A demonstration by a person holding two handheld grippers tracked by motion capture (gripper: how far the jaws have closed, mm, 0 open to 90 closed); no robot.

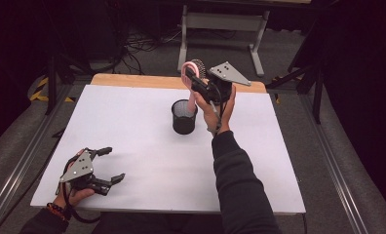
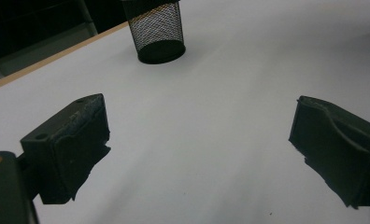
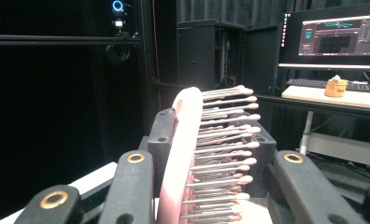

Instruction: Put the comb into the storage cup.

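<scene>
The right gripper (image 1: 195,77) is clamped on a pink hairbrush (image 1: 190,73), raised above the mesh cup (image 1: 184,117). The left gripper (image 1: 109,165) rests wide open and empty on the counter (image 1: 142,151).

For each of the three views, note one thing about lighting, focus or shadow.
High view: bright white table, dark surroundings. Left gripper view: near jaws soft, mesh cup sharper with a faint shadow. Right gripper view: pink hairbrush close and lit against a dark room; monitor glows.

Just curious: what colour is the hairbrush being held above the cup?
Pink, with pale-tipped bristles; the hairbrush shows best in the right gripper view.
</scene>
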